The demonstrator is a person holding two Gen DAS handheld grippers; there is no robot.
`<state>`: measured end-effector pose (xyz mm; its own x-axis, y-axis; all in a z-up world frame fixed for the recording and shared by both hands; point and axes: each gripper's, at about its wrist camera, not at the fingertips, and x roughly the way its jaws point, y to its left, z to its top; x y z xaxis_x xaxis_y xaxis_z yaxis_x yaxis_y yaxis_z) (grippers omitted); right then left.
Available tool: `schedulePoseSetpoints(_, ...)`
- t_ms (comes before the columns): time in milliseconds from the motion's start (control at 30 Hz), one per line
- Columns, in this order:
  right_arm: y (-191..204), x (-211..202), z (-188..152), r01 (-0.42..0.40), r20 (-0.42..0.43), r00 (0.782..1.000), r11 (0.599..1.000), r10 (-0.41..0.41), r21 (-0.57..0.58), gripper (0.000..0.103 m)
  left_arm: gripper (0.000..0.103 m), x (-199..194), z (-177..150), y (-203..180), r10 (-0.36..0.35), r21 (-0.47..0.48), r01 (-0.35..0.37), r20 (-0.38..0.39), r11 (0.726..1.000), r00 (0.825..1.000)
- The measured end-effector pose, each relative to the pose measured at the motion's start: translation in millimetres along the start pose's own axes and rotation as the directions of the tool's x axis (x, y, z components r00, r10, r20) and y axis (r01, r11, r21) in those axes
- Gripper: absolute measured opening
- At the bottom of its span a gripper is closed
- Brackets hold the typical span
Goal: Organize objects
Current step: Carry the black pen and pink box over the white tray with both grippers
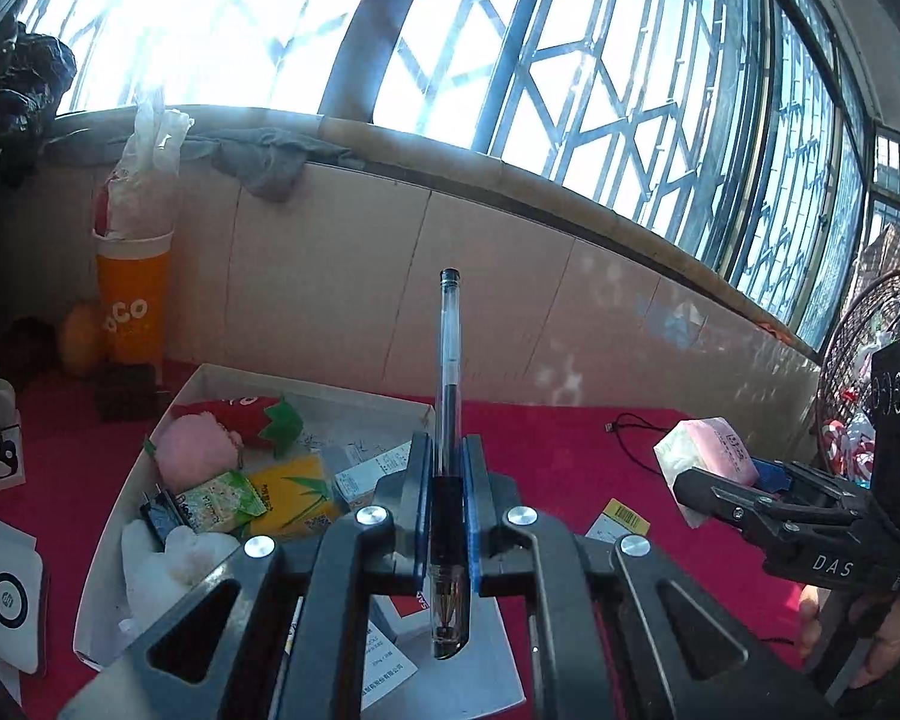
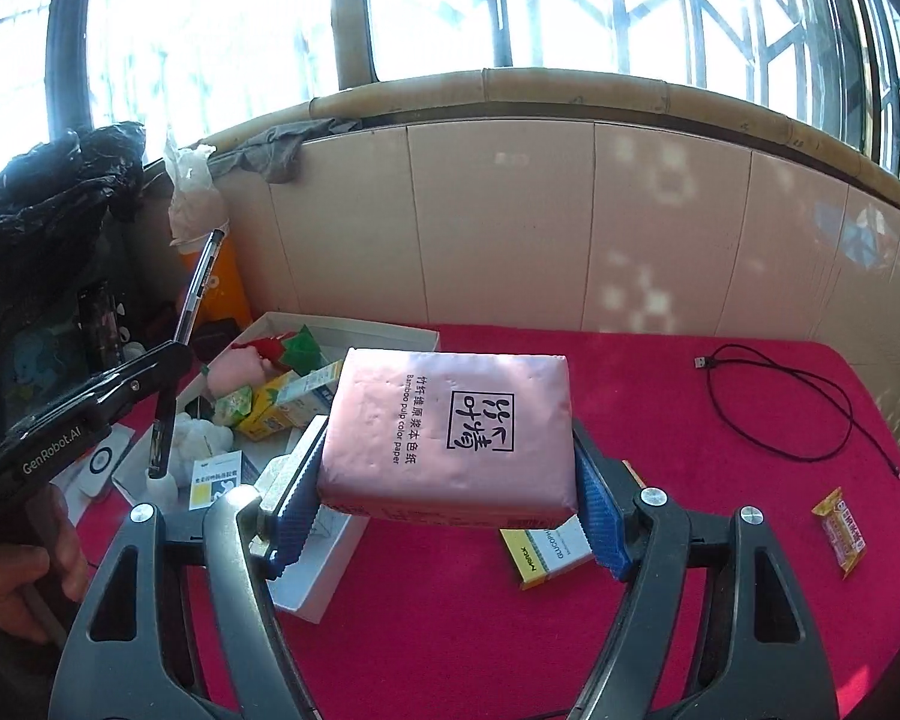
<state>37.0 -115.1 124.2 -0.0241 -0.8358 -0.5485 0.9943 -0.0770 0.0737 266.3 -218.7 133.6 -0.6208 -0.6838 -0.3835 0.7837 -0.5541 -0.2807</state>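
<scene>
While both loads are carried above the red cloth-covered table, keep each grip firm. The left gripper is clenched on a clear-barrelled black gel pen, pointing up and forward. The right gripper clamps a pink plastic-wrapped tissue pack by its sides. Lower each over the shallow white cardboard box at the table's left; the pack is wide, so aim for a free patch among the toys and cartons before letting go.

Setting: barred lattice window, strongly backlit, glare washing out the outside. Tan sill ledge with a grey rag. Beige panelled wall below, sun-dappled. Red table covering. Possibly a fan at right.
</scene>
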Motion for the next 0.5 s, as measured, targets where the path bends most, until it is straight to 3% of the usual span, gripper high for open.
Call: schedulePoseSetpoints(500, 52.8, 52.8, 19.1, -0.134, -0.106, 0.986, 0.991, 0.132, -0.012, 0.074, 0.008, 4.7, -10.7, 75.7, 0.16, -0.092, -0.165, -0.054, 0.982, 0.986)
